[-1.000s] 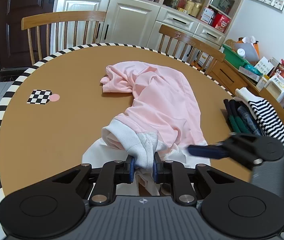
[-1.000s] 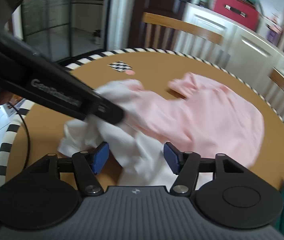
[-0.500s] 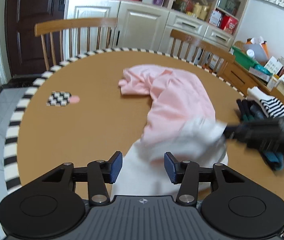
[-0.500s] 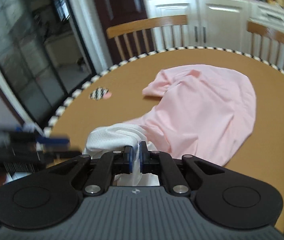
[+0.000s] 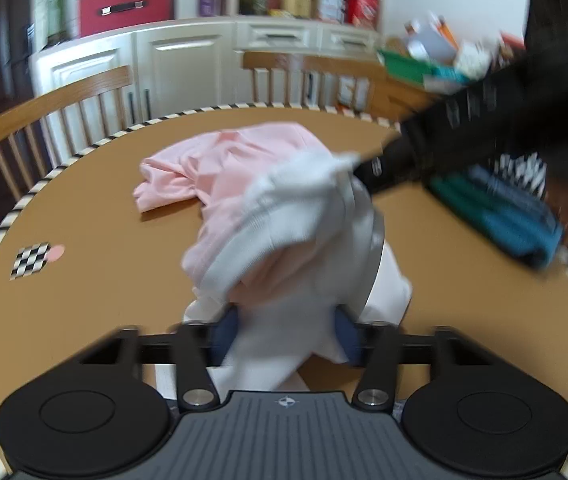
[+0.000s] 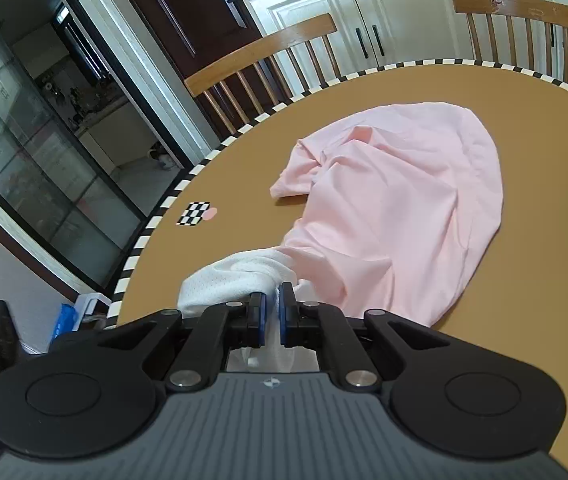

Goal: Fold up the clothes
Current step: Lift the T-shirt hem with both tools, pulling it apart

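Round tabletop [image 6: 423,92] carries the pink-and-white garment [image 6: 395,216], bunched mid-table — soft, light, limp, so it sags. Best held at the white ribbed hem. Right tongs [image 6: 271,316] clamped on white fabric; left tongs' [image 5: 285,336] jaws have just been closing — cloth between them, pads not yet pressing.

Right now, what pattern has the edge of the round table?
Black and white stripes along the table edge, clearest in the right wrist view.

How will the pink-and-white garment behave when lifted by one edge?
Likely floppy: the pink-and-white garment lies wrinkled and sags below the right hand-held gripper. Probably light, since a narrow pinch of white hem holds it up.
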Motion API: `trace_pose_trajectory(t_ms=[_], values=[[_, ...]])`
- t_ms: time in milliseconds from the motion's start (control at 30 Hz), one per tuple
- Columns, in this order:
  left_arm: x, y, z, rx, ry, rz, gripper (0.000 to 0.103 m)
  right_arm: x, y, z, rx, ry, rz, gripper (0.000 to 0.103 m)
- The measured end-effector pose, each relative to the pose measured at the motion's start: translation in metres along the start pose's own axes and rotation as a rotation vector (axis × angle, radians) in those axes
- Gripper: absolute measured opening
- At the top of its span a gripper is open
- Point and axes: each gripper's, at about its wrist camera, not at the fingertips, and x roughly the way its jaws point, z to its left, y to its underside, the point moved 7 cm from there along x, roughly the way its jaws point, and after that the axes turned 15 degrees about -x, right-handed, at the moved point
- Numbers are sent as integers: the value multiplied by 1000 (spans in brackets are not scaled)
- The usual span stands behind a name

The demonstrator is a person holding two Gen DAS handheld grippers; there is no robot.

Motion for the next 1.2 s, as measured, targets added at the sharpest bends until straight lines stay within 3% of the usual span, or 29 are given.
trace_pose_trajectory(t_ms=[233,333,367,400,667,733,767,800,833,900,967,1067,1200], values=[[-1,-14,36,-124,-91,-44,4,8,10,-6,-37,54,75,9],[0,-22,55,-196,-103,-41,4,15,21,-5,-14,42,122,24],[0,-25,59,-213,-106,-39,4,16,26,-4,-3,42,128,38],[1,-27,62,-224,-106,-39,4,16,29,-2,-1,40,131,43],[-3,-24,65,-227,-86,-32,4,19,47,20,-145,63,157,47],[-3,-22,64,-214,-75,-28,4,17,44,23,-187,95,129,44],[-3,-21,63,-206,-69,-26,4,15,42,23,-204,111,112,28],[-2,-19,61,-195,-62,-24,5,13,39,22,-200,111,97,5],[-1,-18,58,-179,-53,-22,5,12,36,19,-180,107,87,5],[1,-15,52,-140,-43,-24,18,11,31,12,-127,93,70,4],[3,-12,45,-93,-45,-33,55,8,26,6,-70,70,50,4],[3,-7,28,-12,-23,-68,63,1,19,-1,21,28,20,4],[2,-5,10,77,-28,-120,65,-6,10,-4,53,19,-1,4]])
